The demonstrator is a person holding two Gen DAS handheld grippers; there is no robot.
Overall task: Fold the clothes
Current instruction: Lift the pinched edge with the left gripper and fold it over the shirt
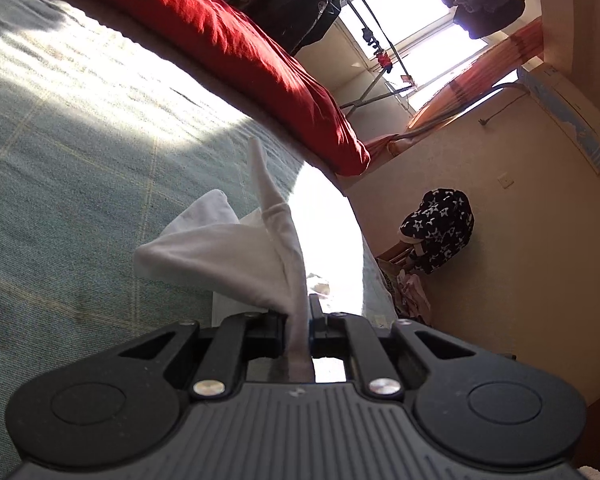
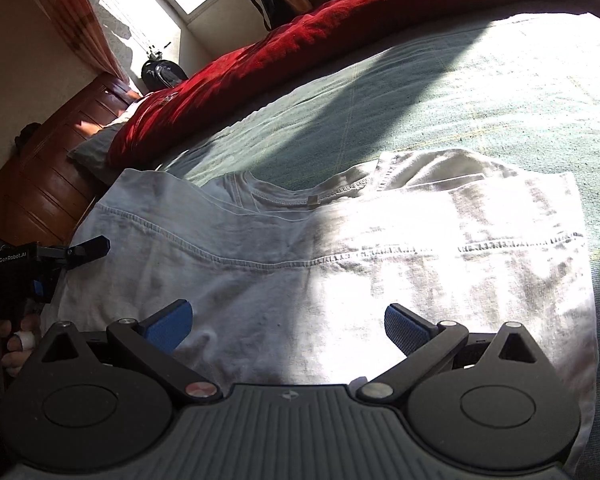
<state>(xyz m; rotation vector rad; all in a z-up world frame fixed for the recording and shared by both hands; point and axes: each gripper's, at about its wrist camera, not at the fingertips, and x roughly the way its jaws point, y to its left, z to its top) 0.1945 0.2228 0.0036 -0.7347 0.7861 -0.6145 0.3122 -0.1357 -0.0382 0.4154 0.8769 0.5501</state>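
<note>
While your left gripper [image 1: 300, 320] pinched a fold of the white T-shirt [image 2: 284, 264], your right gripper [image 2: 288, 328] hovered with fingers spread wide and empty.
The shirt lay flat across the green bed cover [image 2: 440, 112], filling the frame's centre, below the red quilt [image 2: 300, 48].

My left gripper [image 1: 299, 320] is matt black plastic with bright metal pivot pins, and it pinches the soft white cotton T-shirt [image 2: 300, 264], whose stitched hems show plainly. My right gripper [image 2: 288, 326] carries blue, finely textured pads [image 2: 406, 326]. The bedspread [image 2: 440, 112] is coarse green woven cloth, the quilt [image 2: 300, 48] crumpled red fabric, the headboard [image 2: 48, 184] glossy brown wood.
</note>
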